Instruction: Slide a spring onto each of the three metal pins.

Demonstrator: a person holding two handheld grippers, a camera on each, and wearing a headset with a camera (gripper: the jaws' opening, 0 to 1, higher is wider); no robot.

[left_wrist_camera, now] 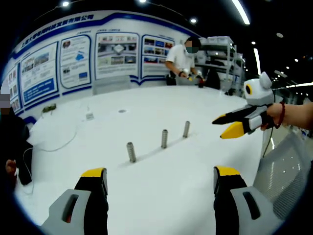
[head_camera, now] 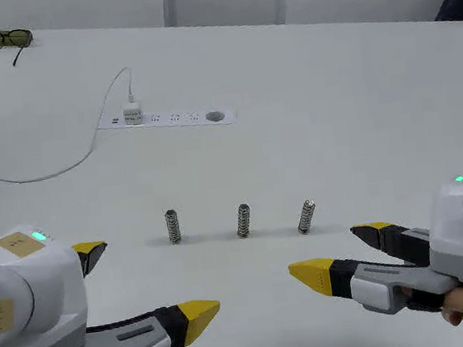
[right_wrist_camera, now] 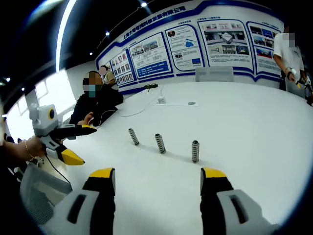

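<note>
Both grippers are released, nothing held. The left gripper (head_camera: 144,284) is at the head view's bottom-left with its yellow-tipped jaws spread wide. The right gripper (head_camera: 339,252) is at bottom-right, jaws likewise apart. Three springs stand in a row on the white desk (head_camera: 358,109), ahead of the grippers and roughly between them, touching neither: left-hand coiled metal spring (head_camera: 172,226), middle coiled metal spring (head_camera: 243,220), right-hand coiled metal spring (head_camera: 306,215). The first two are upright and the last leans a little. Each looks seated over a pin, but the coils hide it, so I can't tell for sure. The left-hand spring is nearest the left gripper and the right-hand spring is nearest the right gripper, with a clear gap in both cases. In the left gripper view the row sits ahead of its open jaws, with the right gripper hanging in the air off to the right. The right gripper view has the row dead ahead between its jaws. A white power strip (head_camera: 167,118) with a plugged-in charger and white cable lies well beyond the springs. A pair of dark-framed glasses (head_camera: 0,38) sits at the far left corner.
</note>
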